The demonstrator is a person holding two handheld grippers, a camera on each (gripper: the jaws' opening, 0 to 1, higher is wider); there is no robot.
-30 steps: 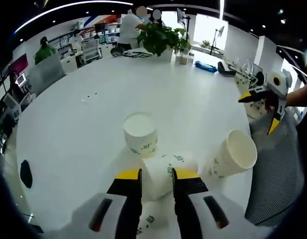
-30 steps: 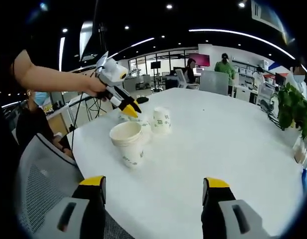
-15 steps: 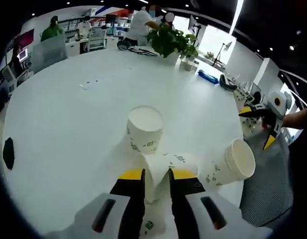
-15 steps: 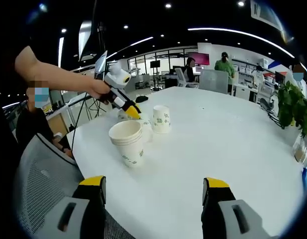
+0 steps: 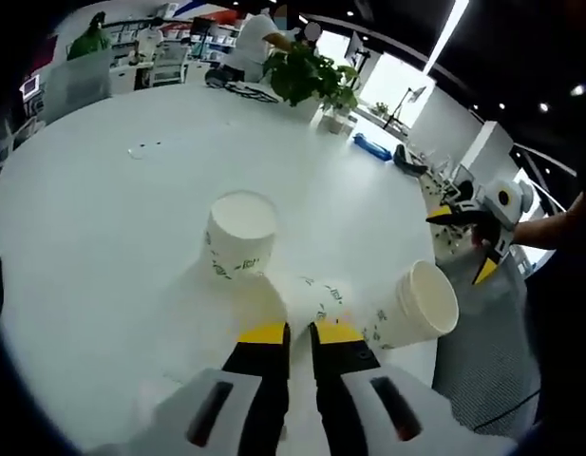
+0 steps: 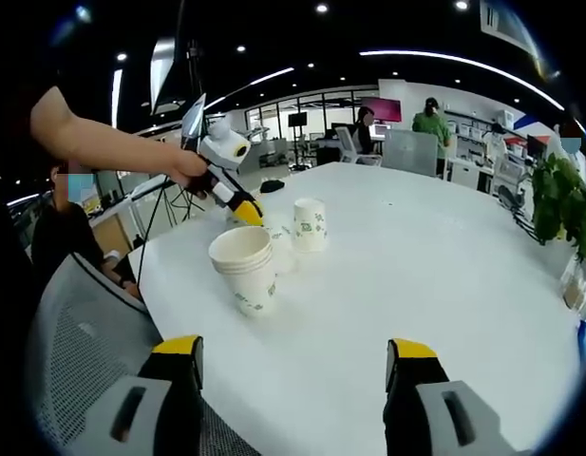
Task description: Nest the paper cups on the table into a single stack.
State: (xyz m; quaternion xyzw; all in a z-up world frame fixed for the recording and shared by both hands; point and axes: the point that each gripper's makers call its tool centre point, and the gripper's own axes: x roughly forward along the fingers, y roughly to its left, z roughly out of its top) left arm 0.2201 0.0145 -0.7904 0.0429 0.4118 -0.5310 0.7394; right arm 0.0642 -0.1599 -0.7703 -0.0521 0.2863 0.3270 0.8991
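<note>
White round office table (image 6: 444, 275) carries a stack of printed white paper cups (image 6: 247, 270), an upside-down cup (image 5: 239, 236) beyond. Left gripper (image 5: 299, 334) pinches a lying cup (image 5: 316, 296); right gripper (image 6: 293, 353) gapes.

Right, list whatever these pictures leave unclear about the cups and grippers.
- Left gripper: the cup it pinches is mostly hidden by its jaws in the left gripper view.
- Stack: its cup count is too small to tell in the right gripper view.
- Upside-down cup: its print is blurred.

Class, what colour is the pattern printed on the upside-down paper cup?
Green marks on white; the upside-down paper cup shows best in the left gripper view.
</note>
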